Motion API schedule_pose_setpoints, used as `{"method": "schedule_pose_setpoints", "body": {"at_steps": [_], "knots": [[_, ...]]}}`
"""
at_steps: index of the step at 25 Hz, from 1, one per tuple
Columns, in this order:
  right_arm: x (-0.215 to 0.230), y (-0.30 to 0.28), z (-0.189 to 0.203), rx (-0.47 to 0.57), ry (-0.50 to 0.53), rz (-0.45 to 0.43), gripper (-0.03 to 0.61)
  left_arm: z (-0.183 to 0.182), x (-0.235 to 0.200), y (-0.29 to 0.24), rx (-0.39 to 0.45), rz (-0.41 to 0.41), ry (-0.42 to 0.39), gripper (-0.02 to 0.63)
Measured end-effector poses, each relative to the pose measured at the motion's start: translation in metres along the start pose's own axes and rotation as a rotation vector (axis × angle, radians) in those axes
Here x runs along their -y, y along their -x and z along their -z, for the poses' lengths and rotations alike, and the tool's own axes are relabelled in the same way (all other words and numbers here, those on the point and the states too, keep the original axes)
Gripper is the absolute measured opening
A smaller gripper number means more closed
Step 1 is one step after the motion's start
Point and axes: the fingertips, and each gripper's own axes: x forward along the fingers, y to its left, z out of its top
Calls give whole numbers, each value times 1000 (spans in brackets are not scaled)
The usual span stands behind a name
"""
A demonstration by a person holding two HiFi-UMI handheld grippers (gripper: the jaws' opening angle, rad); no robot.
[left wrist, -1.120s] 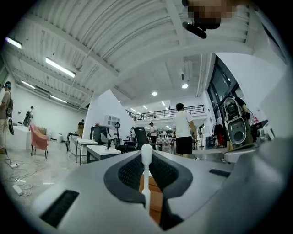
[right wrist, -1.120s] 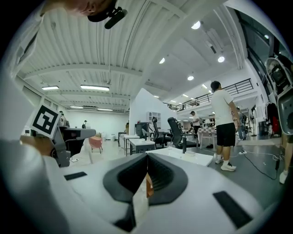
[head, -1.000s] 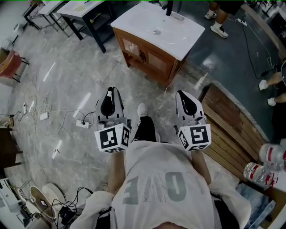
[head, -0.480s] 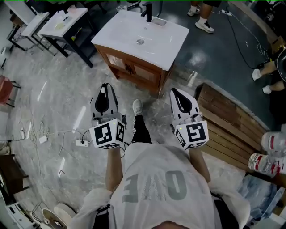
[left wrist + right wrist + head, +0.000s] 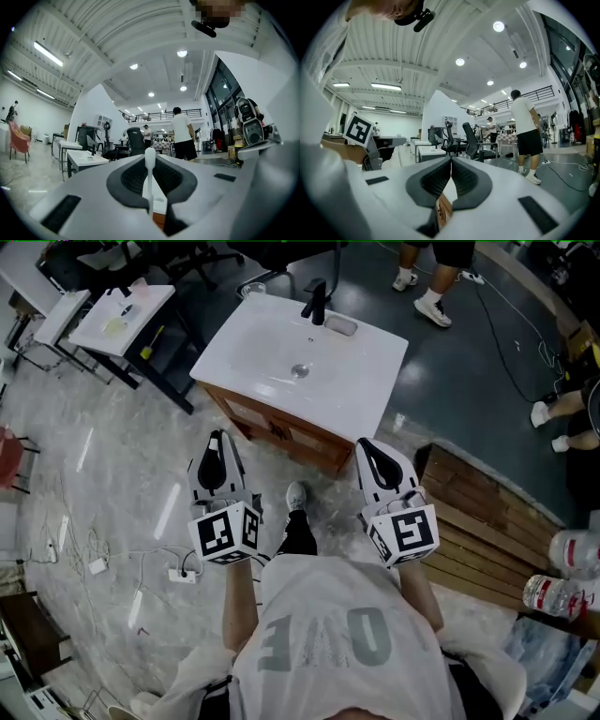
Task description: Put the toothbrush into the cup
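Observation:
My left gripper (image 5: 217, 444) (image 5: 150, 183) is shut on a thin white toothbrush (image 5: 149, 159), which stands upright between the dark pads with its rounded head above them. My right gripper (image 5: 367, 450) (image 5: 451, 174) is shut, its pads meeting with nothing between them. Both point level toward a white sink vanity (image 5: 361, 371) just ahead in the head view. I can pick out no cup for certain in any view.
The vanity has a wooden cabinet (image 5: 281, 427), a black faucet (image 5: 317, 301) and a small dish (image 5: 339, 326) beside it. White tables (image 5: 122, 320) stand at far left, a wooden pallet (image 5: 487, 521) at right, cables (image 5: 178, 575) on the floor. People stand beyond the vanity.
Both grippers have moved forward with the person toward the vanity, which now lies just beyond their tips. The jaws have kept their state, the left one still holding the toothbrush.

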Motion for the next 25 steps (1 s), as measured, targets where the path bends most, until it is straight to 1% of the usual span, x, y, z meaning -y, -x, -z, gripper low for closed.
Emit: {"method": "schedule_pose_setpoints", "body": {"at_steps": [3, 8, 12, 15, 18, 21, 25], "knots": [[9, -51, -9, -13, 0, -9, 31, -2, -19, -47, -12, 7, -5, 52], [19, -135, -18, -20, 20, -4, 31, 9, -51, -127, -54, 34, -13, 52], [26, -185, -19, -27, 17, 8, 31, 11, -74, -177, -42, 71, -24, 52], [30, -215, -18, -46, 17, 23, 31, 19, -87, -211, -64, 85, -5, 52], [29, -232, -20, -59, 23, 26, 31, 23, -91, -230, -73, 97, 11, 52], [31, -248, -23, -61, 38, 33, 31, 22, -92, -241, -65, 91, 32, 52], [35, -267, -29, -47, 44, 38, 31, 23, -95, -249, -69, 86, 30, 52]]}}
